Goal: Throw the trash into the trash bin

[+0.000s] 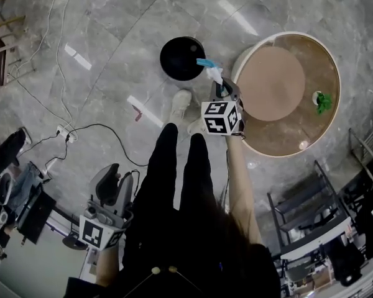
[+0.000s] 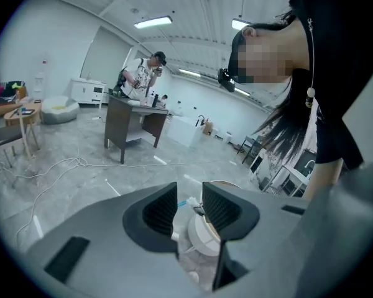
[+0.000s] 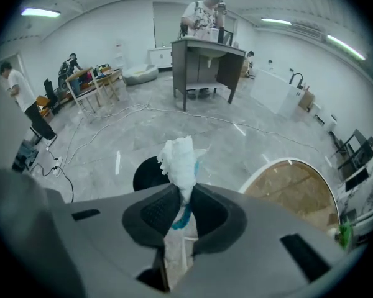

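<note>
One wad of white trash (image 3: pixel 181 160) is clamped in the right gripper (image 1: pixel 219 87), just right of the black trash bin (image 1: pixel 181 58), presumably ready for the drop. Left gripper (image 2: pixel 189 207) has its jaws apart and empty, idle on the near left.

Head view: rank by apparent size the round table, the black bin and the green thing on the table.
1. round table
2. black bin
3. green thing
The bin is on the floor, farther off; order still clear.

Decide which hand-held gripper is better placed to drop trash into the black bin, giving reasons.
Right. The right hand-held gripper is shut on the white trash, beside the black bin; the left hand-held gripper is open, empty and farther from it.
</note>
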Demonstrator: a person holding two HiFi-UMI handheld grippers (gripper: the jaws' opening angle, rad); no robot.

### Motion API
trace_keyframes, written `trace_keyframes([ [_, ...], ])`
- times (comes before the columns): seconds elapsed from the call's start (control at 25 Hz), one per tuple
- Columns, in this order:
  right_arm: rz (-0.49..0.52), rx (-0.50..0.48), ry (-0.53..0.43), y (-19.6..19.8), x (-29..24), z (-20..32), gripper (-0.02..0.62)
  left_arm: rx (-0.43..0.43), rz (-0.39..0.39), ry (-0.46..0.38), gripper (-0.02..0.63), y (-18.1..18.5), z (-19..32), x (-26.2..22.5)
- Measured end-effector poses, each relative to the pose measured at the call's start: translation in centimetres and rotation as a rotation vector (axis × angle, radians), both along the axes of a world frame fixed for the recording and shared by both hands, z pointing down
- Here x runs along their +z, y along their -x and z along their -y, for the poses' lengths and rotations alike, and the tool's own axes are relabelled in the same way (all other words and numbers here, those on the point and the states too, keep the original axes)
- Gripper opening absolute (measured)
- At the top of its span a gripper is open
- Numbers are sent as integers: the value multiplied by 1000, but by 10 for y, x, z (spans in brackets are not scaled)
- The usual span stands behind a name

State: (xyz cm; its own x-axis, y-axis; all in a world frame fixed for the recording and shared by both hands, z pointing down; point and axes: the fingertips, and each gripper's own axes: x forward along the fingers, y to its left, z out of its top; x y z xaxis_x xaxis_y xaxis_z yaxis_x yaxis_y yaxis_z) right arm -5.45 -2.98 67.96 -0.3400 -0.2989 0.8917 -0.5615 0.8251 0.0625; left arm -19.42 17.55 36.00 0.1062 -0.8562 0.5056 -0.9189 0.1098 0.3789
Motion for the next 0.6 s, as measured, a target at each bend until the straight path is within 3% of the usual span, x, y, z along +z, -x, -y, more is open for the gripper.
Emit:
trace_keyframes([
  [0.36, 15, -163, 54, 85, 16, -36, 66, -138, -1, 10, 128, 45, -38, 5],
  [0.6, -10, -192, 94, 110, 34, -47, 132, -171, -20, 20, 129, 58, -52, 12],
])
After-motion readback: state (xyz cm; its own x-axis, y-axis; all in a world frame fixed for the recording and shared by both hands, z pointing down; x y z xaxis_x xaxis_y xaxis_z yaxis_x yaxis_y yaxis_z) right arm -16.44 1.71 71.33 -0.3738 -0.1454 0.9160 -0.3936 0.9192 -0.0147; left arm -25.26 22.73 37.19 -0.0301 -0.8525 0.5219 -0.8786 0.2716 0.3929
